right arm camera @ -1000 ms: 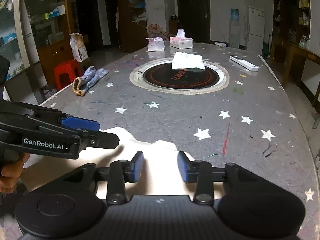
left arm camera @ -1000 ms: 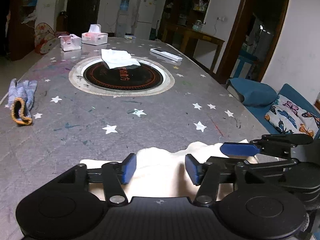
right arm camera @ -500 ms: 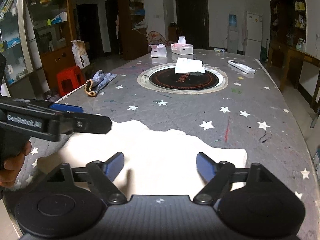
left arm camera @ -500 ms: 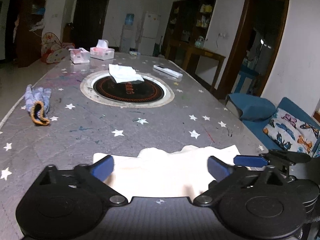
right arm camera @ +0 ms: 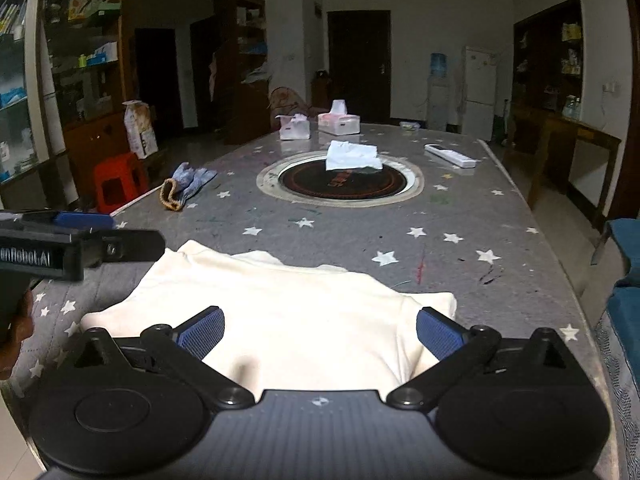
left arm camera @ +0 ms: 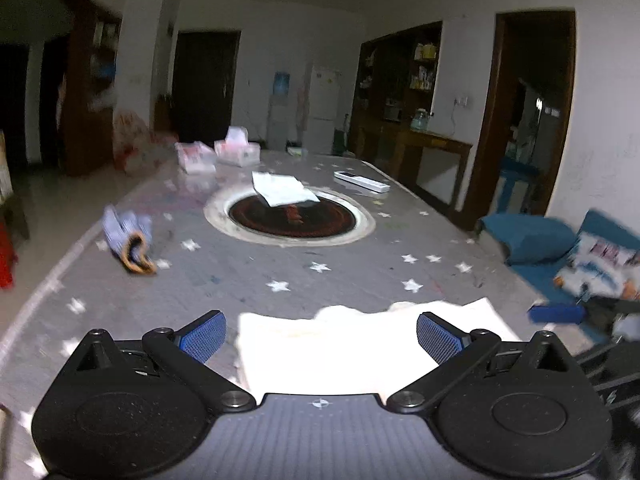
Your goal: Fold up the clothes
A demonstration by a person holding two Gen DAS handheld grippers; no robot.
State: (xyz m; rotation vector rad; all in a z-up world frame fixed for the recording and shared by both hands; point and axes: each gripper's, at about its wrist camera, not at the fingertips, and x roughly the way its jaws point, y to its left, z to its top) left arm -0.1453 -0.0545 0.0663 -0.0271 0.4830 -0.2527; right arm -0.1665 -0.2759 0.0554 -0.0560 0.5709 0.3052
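- We see both tongs released: the left gripper (left arm camera: 321, 334) and the right gripper (right arm camera: 320, 333) hang with jaws spread wide, grasping nothing.
- The cream garment (right arm camera: 280, 312) lies partly folded at the near edge of the table (right arm camera: 500, 208), below both.
- Risk: its rumpled far edge may spring open if left unpressed.
- Risk: a pinch through several layers would drag the whole stack.

Dim room – white walls (right arm camera: 432, 32), dark shelving (right arm camera: 84, 60).
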